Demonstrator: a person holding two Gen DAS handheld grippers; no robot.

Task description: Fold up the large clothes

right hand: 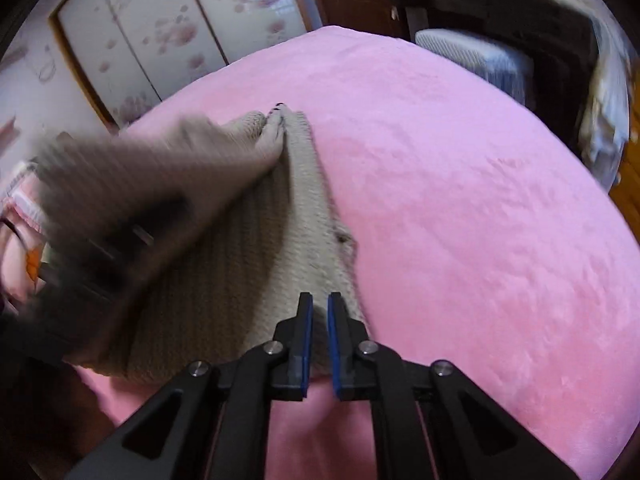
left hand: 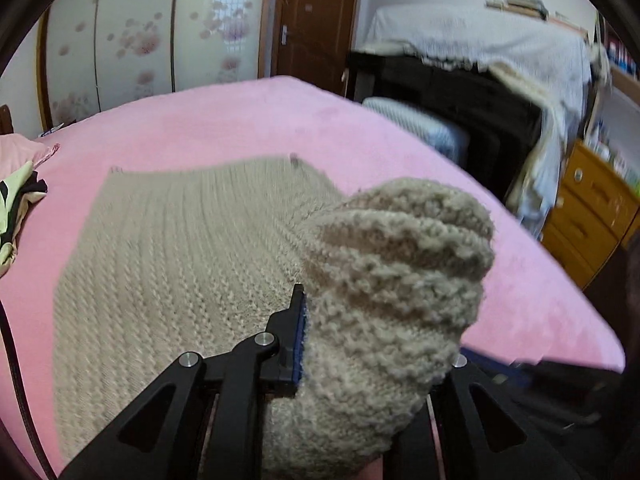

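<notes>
A beige knitted sweater lies spread on the pink bed. My left gripper is shut on a bunched part of the sweater, lifted above the bed; the knit hides its right finger. In the right wrist view the sweater lies left of centre on the bed, with a lifted, blurred part at the left. My right gripper hovers over the sweater's near right edge, its jaws a narrow gap apart with nothing between them.
A yellow and black garment and a pink pillow lie at the bed's left edge. A dark cabinet under a white cloth and a wooden drawer unit stand to the right. Floral wardrobe doors stand behind.
</notes>
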